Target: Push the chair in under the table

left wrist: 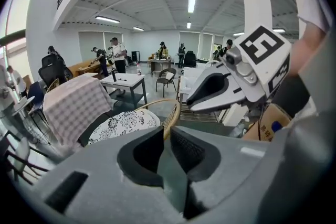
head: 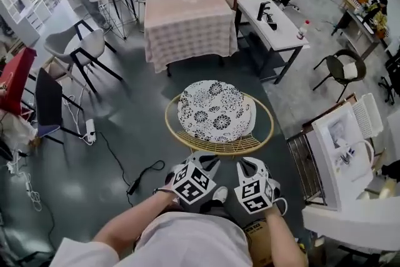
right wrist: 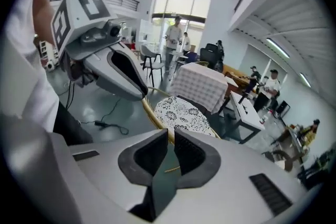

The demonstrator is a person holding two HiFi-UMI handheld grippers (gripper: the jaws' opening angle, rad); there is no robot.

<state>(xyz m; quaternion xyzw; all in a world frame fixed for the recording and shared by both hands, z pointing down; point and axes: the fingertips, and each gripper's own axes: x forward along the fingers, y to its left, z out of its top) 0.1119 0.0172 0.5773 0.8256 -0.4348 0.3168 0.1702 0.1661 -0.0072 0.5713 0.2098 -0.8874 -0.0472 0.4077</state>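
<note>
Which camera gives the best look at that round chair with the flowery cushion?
The head view: it shows the chair whole, golden rim and cushion, from above. Both gripper views catch only part of the rim and cushion beyond their own jaws.

A round gold cane chair (head: 265, 117) stands upright on the grey floor (head: 134, 134). Its low curved back is made of thin bars and is on the side away from the table. On its seat lies a round white cushion with black flowers (head: 214, 110). The square table with a pale checked cloth (head: 187, 12) stands past the chair. The cloth hangs down its sides. The chair is not under the table. A strip of bare floor lies between them.
</note>
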